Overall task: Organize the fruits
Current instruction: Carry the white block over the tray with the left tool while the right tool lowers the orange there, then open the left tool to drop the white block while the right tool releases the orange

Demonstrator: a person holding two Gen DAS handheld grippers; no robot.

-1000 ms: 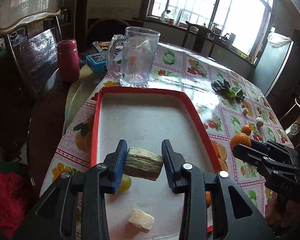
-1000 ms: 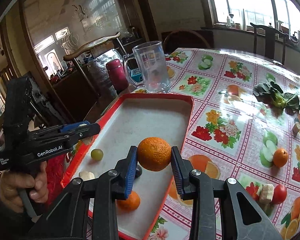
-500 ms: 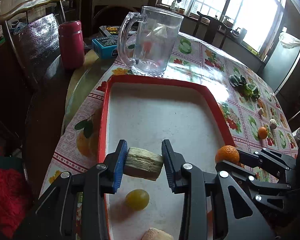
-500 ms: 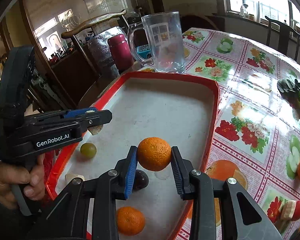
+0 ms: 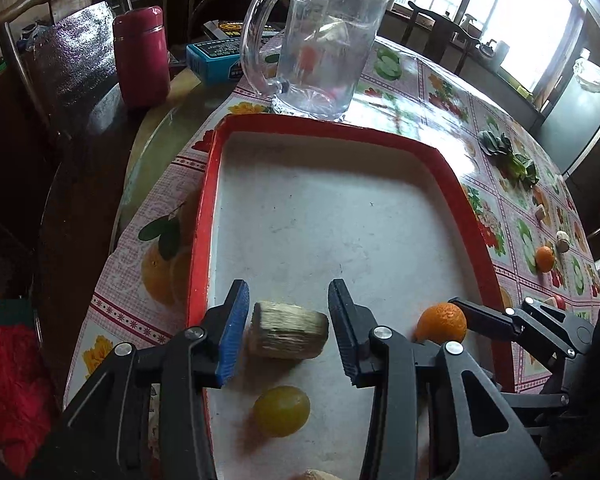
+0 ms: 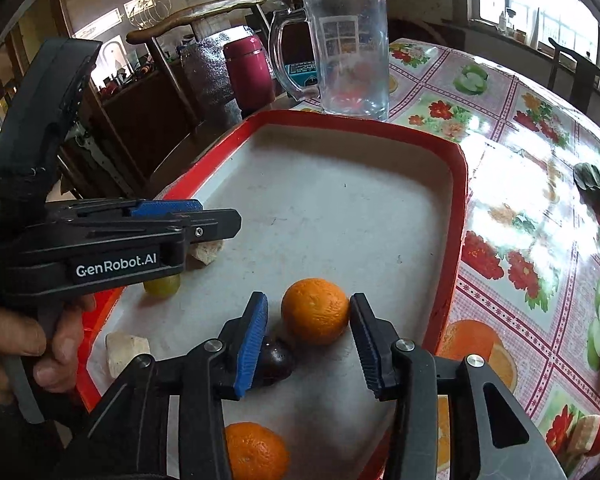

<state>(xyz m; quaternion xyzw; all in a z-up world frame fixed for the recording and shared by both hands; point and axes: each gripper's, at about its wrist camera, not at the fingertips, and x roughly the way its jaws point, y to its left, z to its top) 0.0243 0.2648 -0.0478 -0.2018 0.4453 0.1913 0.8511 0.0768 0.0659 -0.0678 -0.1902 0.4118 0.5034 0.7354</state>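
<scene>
A dim dining room with bright windows holds a table [image 5: 452, 92] under a fruit-print cloth, and a red-rimmed tray [image 5: 204, 208] sits on it just in front of a glass mug [image 5: 320, 40]. Both grippers hang low over the tray's near end. The left hand-held gripper [image 5: 286, 330] is opening; a pale, fibrous stub [image 5: 287, 335] lies between its pads with gaps on either side, its long axis running crosswise from pad to pad. A green grape [image 5: 282, 411] rests just nearer. The right hand-held gripper [image 6: 308, 340] is opening too, around an orange [image 6: 315, 311] that looks set down on the tray, next to a dark plum [image 6: 276, 360] and a second orange [image 6: 256, 456]. I judge the round orange could roll toward the rim or nudge the plum as the pads withdraw; the stub might roll if clipped.
</scene>
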